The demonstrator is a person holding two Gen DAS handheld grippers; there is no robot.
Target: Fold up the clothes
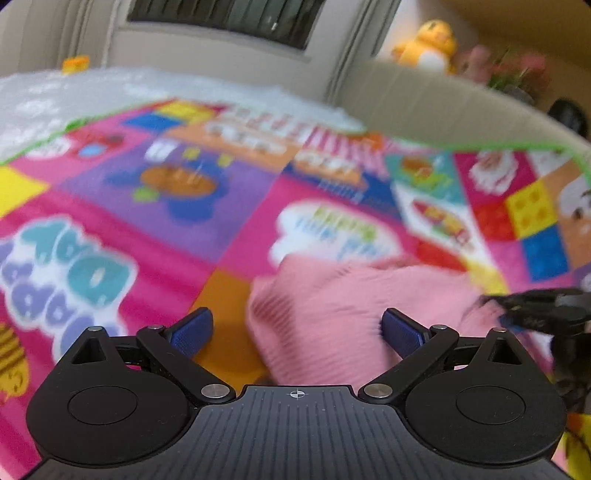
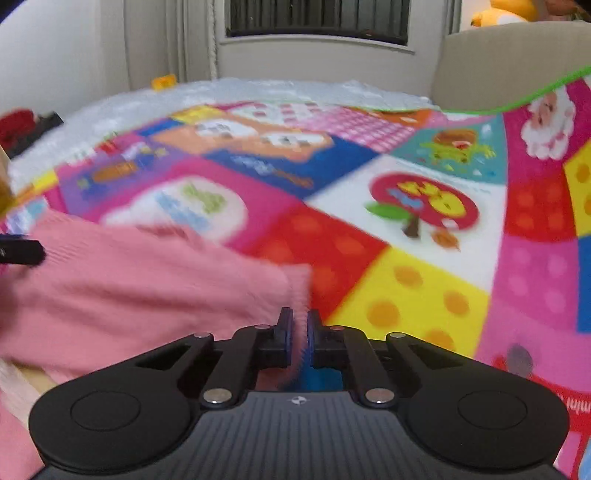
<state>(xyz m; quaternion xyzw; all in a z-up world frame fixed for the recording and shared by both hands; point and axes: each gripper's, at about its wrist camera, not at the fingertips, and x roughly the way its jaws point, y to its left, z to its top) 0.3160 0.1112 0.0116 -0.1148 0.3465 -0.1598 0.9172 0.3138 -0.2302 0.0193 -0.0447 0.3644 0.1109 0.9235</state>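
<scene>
A pink ribbed knit garment point(image 1: 343, 317) lies bunched on a colourful play mat point(image 1: 192, 206). My left gripper point(image 1: 297, 328) hovers open right over the garment's near left part, its blue pads point(image 1: 190, 330) spread wide and holding nothing. In the right wrist view the garment point(image 2: 140, 291) stretches to the left, and my right gripper point(image 2: 300, 321) is shut on its right edge, with pink cloth between the pads. The right gripper point(image 1: 543, 310) also shows at the right rim of the left wrist view. A black bit of the left gripper point(image 2: 22, 252) pokes in over the cloth.
The mat point(image 2: 424, 280) covers most of the surface, with a white fluffy cover point(image 2: 258, 92) beyond it. A beige padded panel point(image 2: 509, 62) stands at the back right, a yellow plush toy point(image 1: 430, 42) behind it. A window point(image 2: 317, 18) and wall lie farther back.
</scene>
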